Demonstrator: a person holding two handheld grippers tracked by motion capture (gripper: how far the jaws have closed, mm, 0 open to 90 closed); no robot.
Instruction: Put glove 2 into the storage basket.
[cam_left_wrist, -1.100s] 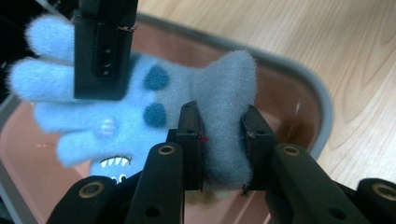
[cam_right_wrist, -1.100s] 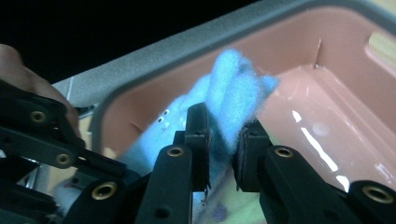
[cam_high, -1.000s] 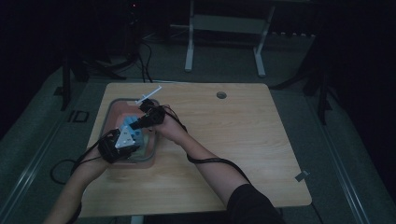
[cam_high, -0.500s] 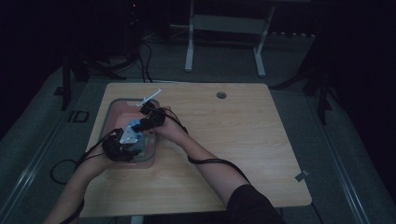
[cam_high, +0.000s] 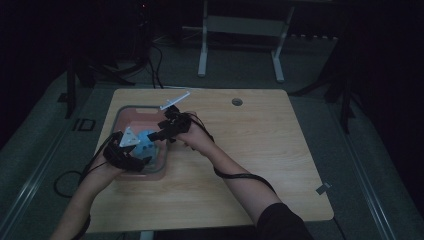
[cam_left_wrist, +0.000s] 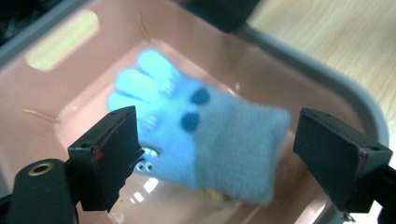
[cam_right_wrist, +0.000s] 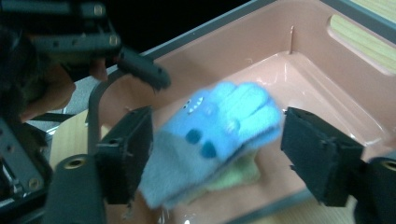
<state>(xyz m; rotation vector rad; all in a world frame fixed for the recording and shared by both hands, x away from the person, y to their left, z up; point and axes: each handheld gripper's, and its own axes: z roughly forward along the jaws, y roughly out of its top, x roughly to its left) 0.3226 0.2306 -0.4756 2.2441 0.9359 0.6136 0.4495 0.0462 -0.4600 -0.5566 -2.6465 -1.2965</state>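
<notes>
A: Sock — where is it?
B: Between the jaws of the left gripper and the right gripper; both have just been opening, pads apart, off it.
A: Anything around it?
B: It's in the pink tub, over something pale green. The tub's on the counter.

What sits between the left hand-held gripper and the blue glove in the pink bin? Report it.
Nothing visible does. The left hand-held gripper, jaws just opened, frames the blue glove directly, inside the pink bin.
</notes>
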